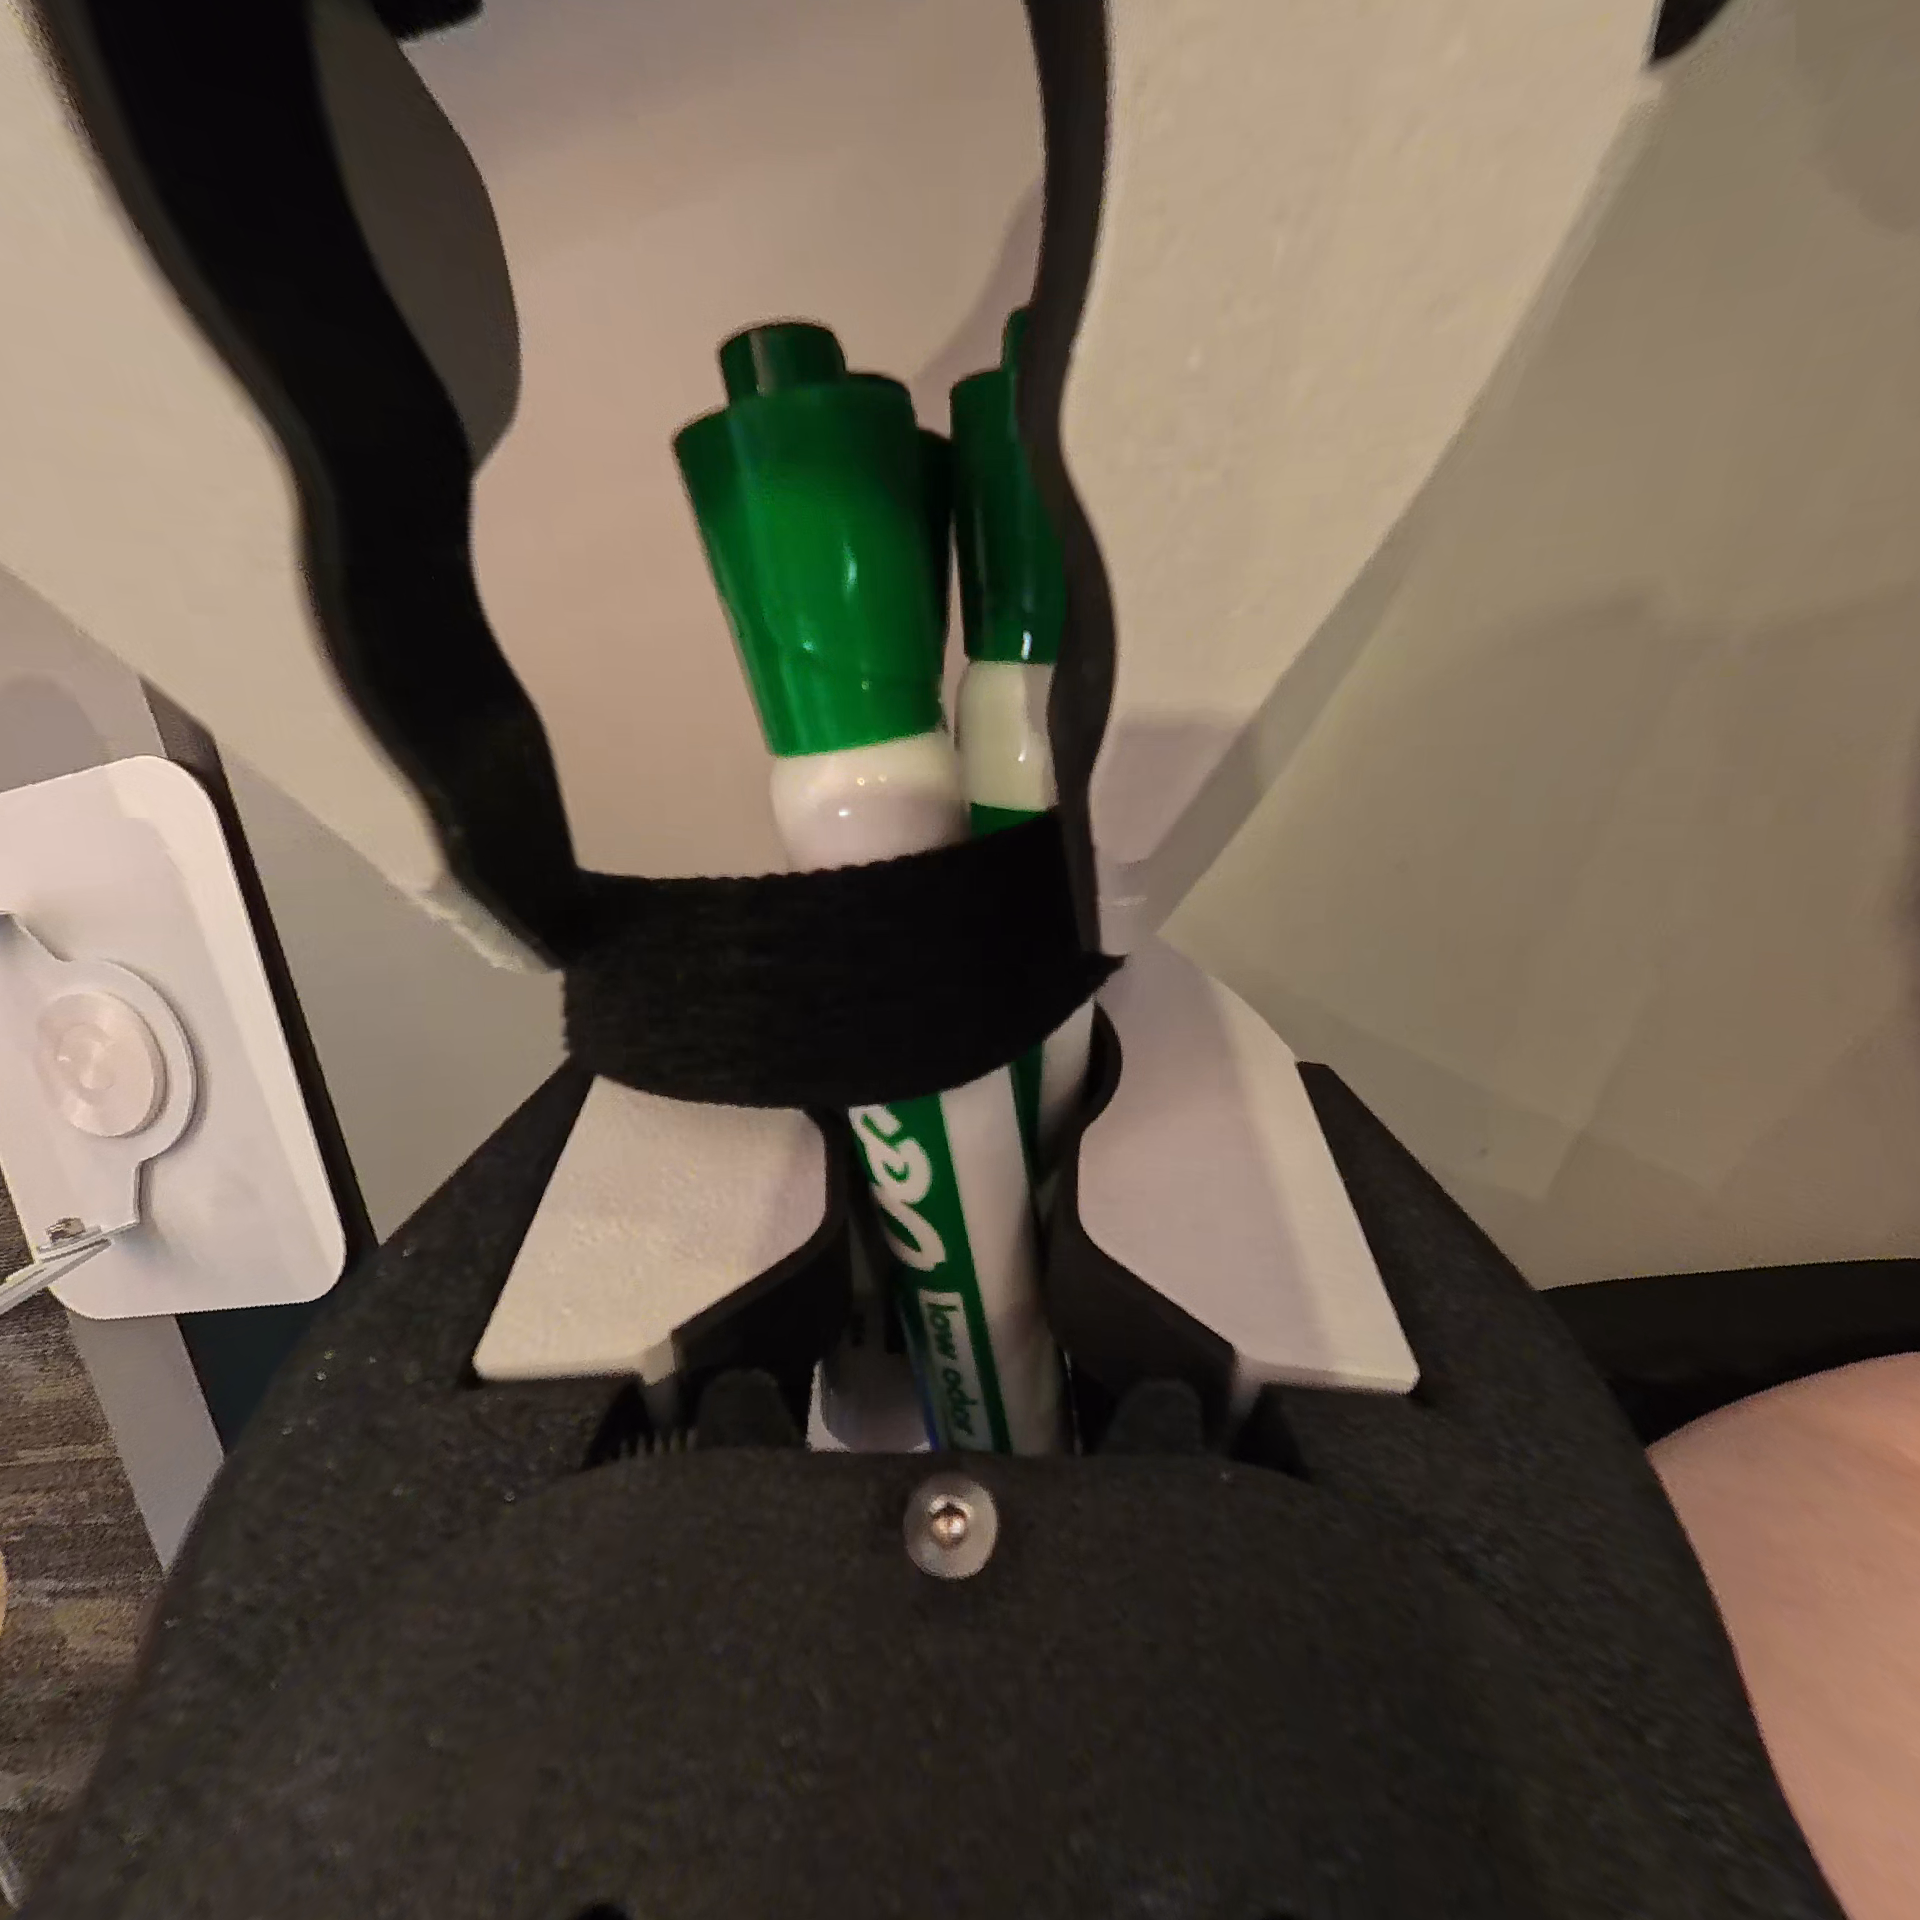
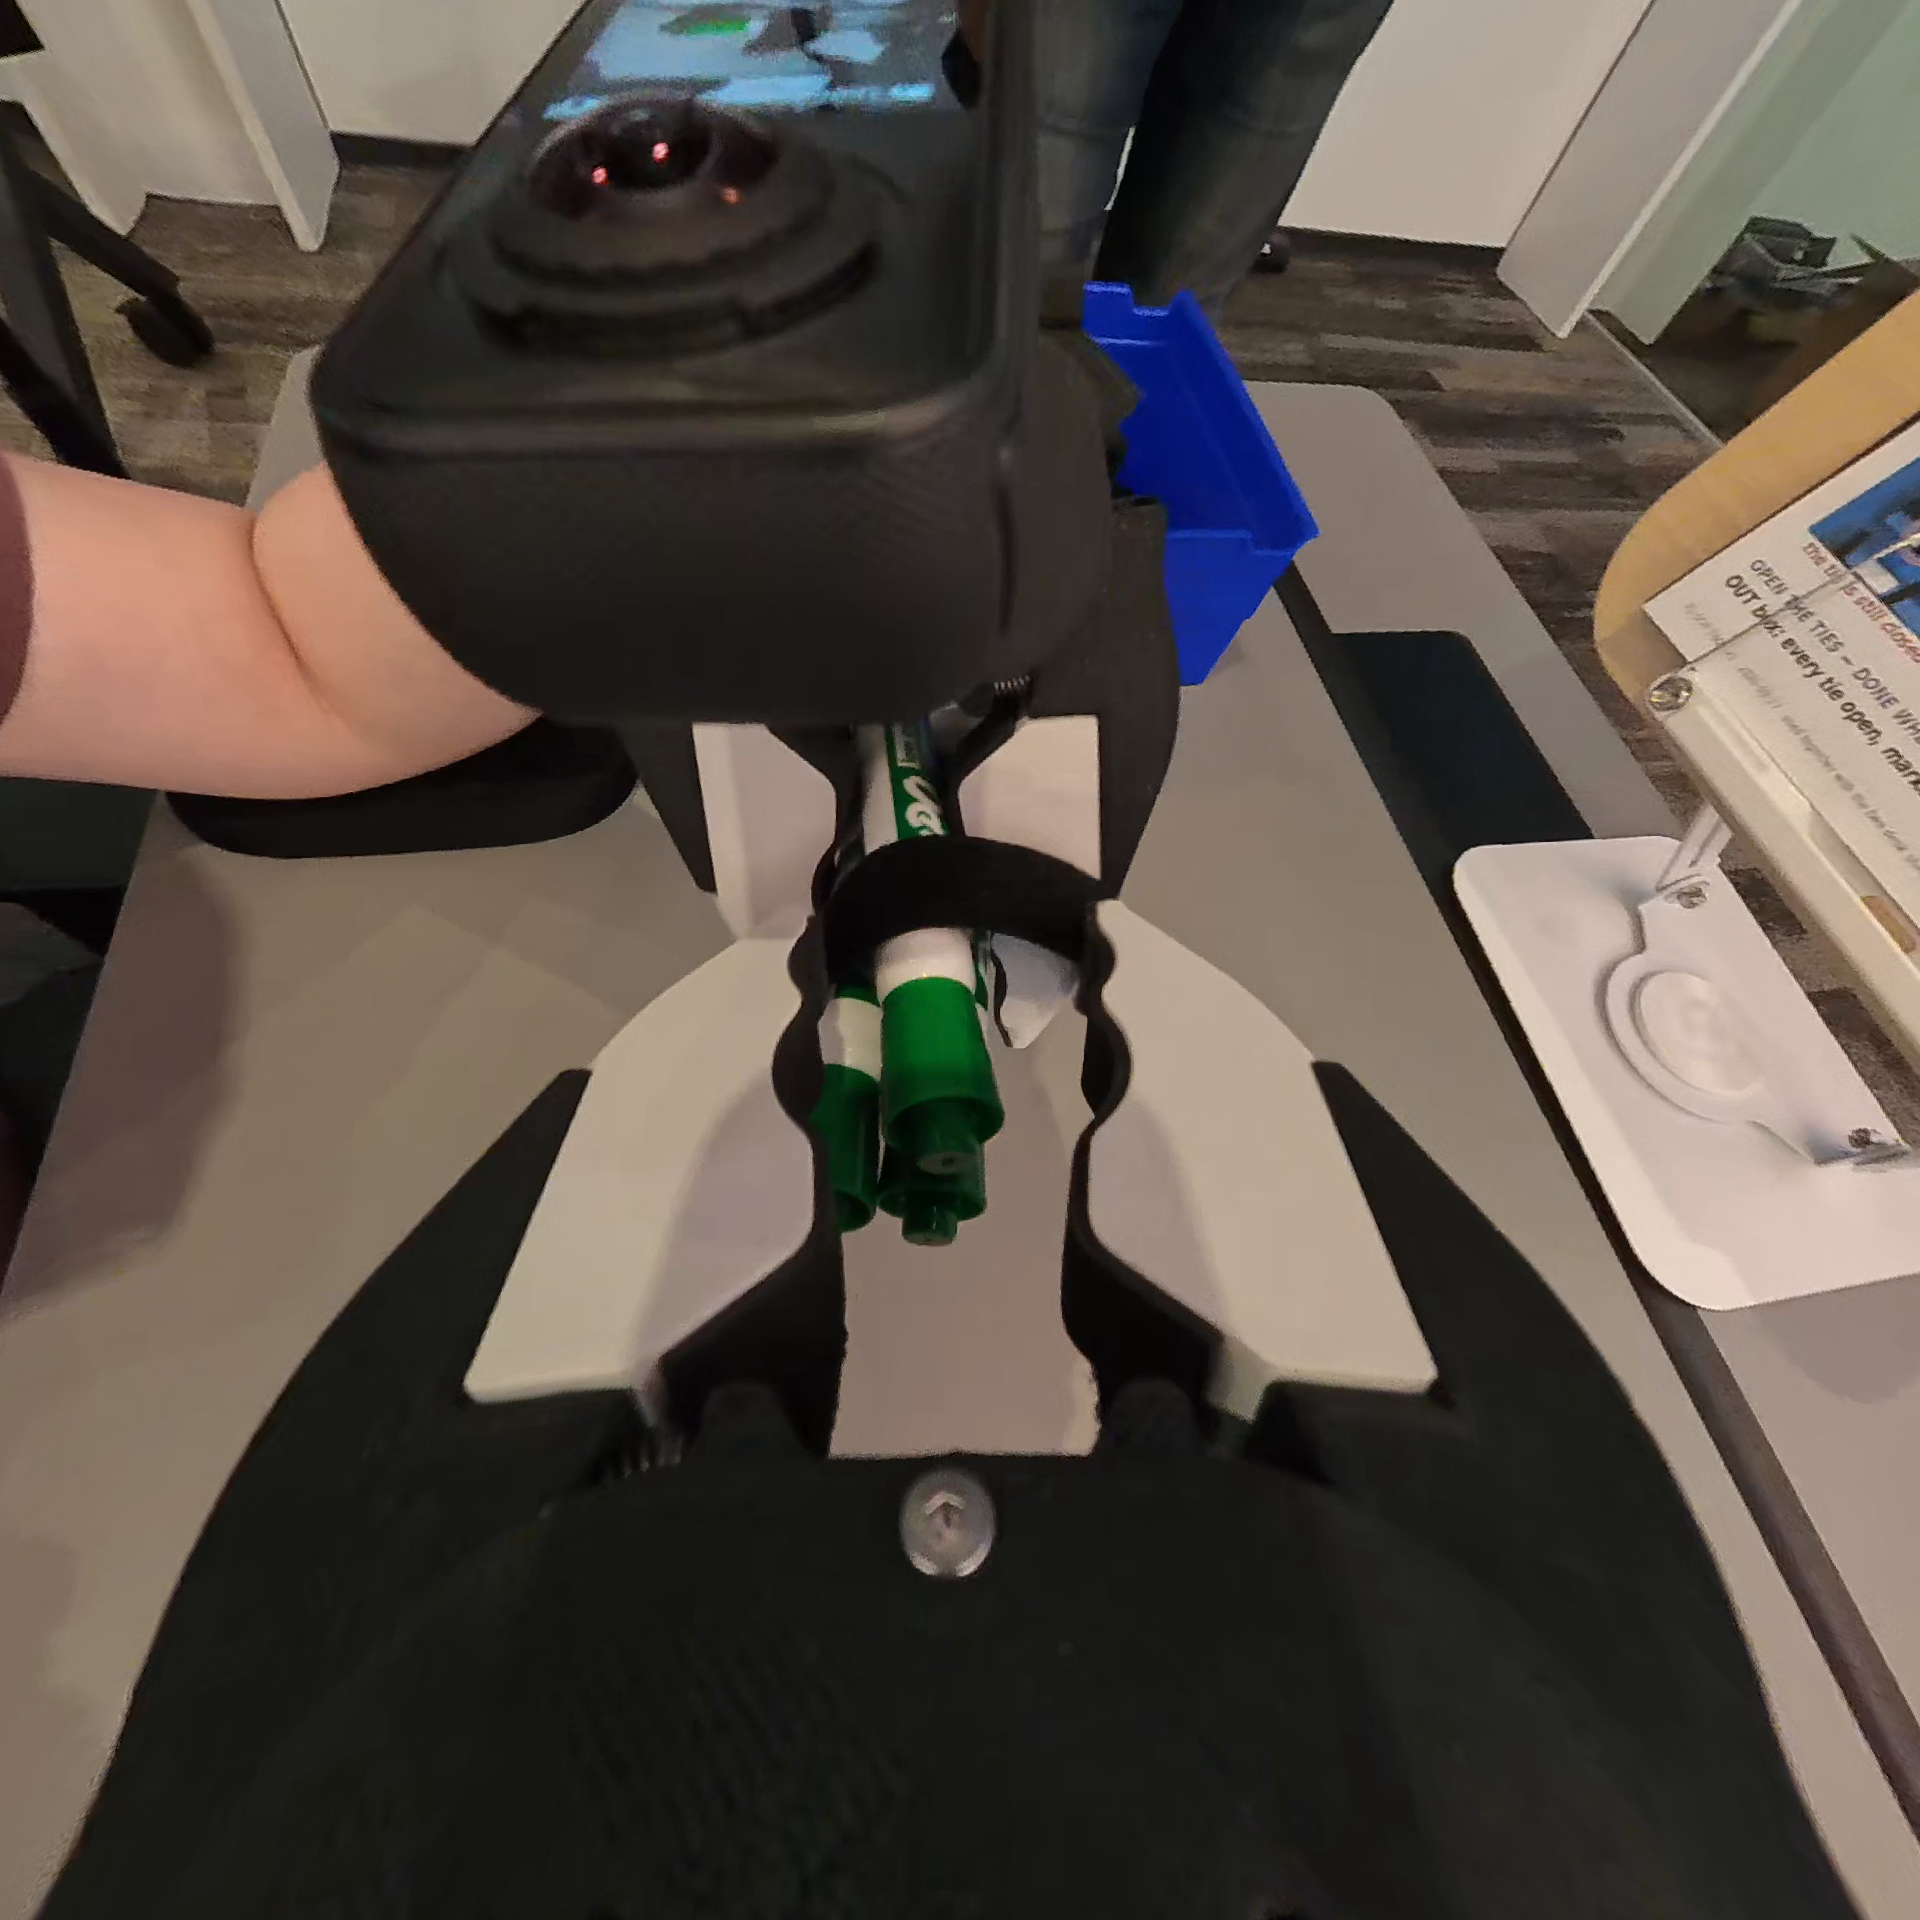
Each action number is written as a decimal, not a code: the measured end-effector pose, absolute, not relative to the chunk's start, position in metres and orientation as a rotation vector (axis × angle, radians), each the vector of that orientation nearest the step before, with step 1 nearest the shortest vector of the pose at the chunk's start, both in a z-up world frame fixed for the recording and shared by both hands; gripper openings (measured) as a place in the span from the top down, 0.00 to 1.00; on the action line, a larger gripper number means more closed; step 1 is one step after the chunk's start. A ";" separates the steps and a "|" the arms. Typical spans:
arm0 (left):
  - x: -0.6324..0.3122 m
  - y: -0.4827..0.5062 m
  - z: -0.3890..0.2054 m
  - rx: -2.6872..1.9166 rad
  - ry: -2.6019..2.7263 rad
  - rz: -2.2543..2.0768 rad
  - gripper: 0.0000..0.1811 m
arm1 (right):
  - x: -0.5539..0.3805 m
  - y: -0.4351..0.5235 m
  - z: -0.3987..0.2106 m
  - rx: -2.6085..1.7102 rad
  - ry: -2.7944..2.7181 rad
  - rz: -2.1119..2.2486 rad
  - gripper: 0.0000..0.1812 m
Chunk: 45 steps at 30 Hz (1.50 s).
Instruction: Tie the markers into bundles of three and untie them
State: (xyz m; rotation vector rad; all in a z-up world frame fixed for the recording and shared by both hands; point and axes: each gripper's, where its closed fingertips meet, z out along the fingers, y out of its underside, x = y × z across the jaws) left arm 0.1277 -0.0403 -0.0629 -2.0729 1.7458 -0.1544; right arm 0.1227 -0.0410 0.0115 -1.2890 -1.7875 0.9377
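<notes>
Three green-capped white markers (image 1: 831,582) are bundled by a black strap (image 1: 821,987). My left gripper (image 1: 847,1060) is shut on the marker barrels, with the caps pointing away from it. My right gripper (image 2: 951,945) faces it. Its wavy black fingers (image 1: 416,623) reach past the caps (image 2: 935,1101) and press on both sides of the strap loop (image 2: 966,883). The loop looks wider than the markers. The bundle is held above the grey table (image 2: 312,1091). The left gripper (image 2: 925,831) and its camera housing fill the top of the right wrist view.
A blue bin (image 2: 1195,468) stands on the table behind the left gripper. A white base plate (image 2: 1662,1070) with a clip holds a printed sheet (image 2: 1818,675) at the right. A person's forearm (image 2: 208,644) comes in from the left. A person's legs stand beyond the table. The left gripper's tips are roughly 7 centimetres from the right gripper's.
</notes>
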 end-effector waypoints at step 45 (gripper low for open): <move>0.131 -0.036 -0.053 -2.026 1.718 -0.078 0.77 | 0.122 -0.043 0.006 -1.208 -1.822 0.850 0.68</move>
